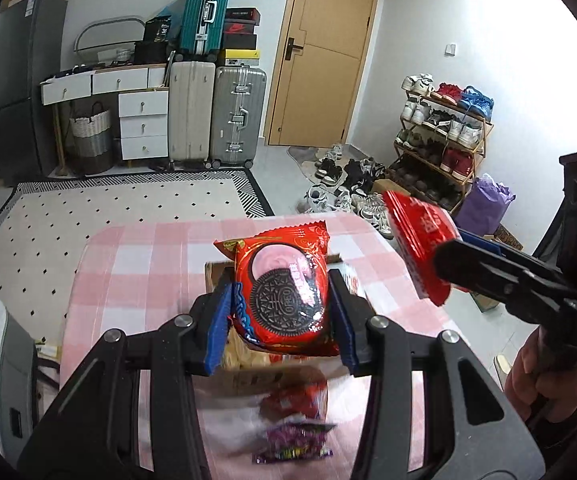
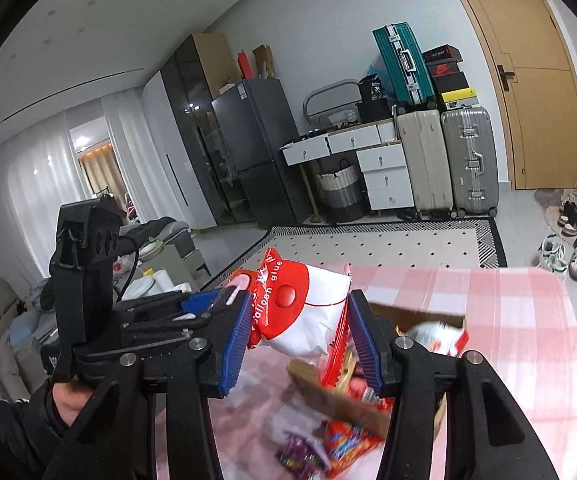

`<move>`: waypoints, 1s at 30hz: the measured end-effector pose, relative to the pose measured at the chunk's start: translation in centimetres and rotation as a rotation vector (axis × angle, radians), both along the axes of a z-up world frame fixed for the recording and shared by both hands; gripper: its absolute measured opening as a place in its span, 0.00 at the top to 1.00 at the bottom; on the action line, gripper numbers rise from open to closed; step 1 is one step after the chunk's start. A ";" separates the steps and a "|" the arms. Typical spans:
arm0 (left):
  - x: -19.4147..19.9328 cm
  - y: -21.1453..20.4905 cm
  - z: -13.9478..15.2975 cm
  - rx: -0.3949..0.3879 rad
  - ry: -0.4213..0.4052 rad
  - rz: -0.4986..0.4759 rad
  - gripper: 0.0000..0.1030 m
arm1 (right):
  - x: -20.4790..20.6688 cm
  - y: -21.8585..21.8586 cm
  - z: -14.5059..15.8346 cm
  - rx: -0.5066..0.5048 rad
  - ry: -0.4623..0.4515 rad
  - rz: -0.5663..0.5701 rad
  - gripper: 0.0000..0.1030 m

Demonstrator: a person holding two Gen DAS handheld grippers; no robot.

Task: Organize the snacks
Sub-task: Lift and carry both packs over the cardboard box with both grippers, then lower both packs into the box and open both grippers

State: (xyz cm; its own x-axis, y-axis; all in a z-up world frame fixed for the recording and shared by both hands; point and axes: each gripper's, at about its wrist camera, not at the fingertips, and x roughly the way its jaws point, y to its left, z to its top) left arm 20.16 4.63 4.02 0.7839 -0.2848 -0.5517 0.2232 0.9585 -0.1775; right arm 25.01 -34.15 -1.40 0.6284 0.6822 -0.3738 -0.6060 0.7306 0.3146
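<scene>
Plainly, the left tongs [image 1: 282, 312] gripped a red Oreo pack [image 1: 284, 292] between their blue pads, holding it in the air over a cardboard box [image 1: 216, 276] on the pink-checked surface [image 1: 136, 280]. At two o'clock in the left wrist view, the right tongs [image 1: 458, 266] clamped a red-and-white bag [image 1: 418, 240], also off the surface. In the right wrist view that bag [image 2: 308, 320] sat pinched between the pads of the right tongs [image 2: 302, 340], with the box [image 2: 412, 316] open at four o'clock and wrappers inside it. More packets [image 2: 328, 448] lay blurred on the surface at six o'clock. At nine o'clock a hand [image 2: 64, 400] held the left tongs [image 2: 212, 302].
</scene>
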 end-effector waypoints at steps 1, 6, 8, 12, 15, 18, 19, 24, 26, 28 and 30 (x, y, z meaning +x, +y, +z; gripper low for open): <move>0.9 -0.2 0.3 0.002 0.000 -0.002 0.60 | 0.6 0.1 0.3 -0.001 -0.002 -0.004 0.53; 4.7 -0.3 0.3 -0.011 0.025 0.000 0.60 | 4.0 0.6 0.8 -0.005 0.004 -0.019 0.53; 6.2 -0.5 -0.2 -0.010 0.038 0.005 0.60 | 5.6 0.9 0.6 -0.007 0.016 -0.021 0.53; 9.5 0.0 -1.7 -0.029 0.073 0.016 0.60 | 8.4 1.5 -0.3 -0.020 0.045 -0.027 0.53; 11.7 0.1 -2.9 -0.031 0.089 0.016 0.60 | 10.1 2.0 -1.2 -0.046 0.056 -0.033 0.53; 13.3 0.0 -4.5 -0.033 0.106 0.006 0.60 | 11.6 2.6 -2.3 -0.070 0.074 -0.040 0.53; 13.6 0.1 -5.2 -0.036 0.112 0.000 0.60 | 12.0 2.6 -2.8 -0.076 0.080 -0.042 0.53; 16.3 -0.1 -8.3 -0.049 0.156 -0.026 0.60 | 13.4 2.7 -5.5 -0.087 0.116 -0.043 0.53; 17.3 -0.1 -9.5 -0.053 0.178 -0.023 0.60 | 14.0 3.0 -6.4 -0.098 0.125 -0.047 0.52; 18.0 -0.1 -10.4 -0.064 0.192 -0.026 0.60 | 14.4 3.1 -7.3 -0.105 0.136 -0.045 0.52; 18.7 -0.4 -11.1 -0.056 0.203 -0.029 0.60 | 14.7 3.4 -8.0 -0.118 0.141 -0.046 0.52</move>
State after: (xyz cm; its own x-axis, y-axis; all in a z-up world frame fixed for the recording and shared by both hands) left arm 38.89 4.27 -7.10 0.6497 -0.3401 -0.6798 0.2045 0.9395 -0.2746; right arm 39.69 -30.73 -9.41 0.5935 0.6006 -0.5358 -0.5273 0.7931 0.3050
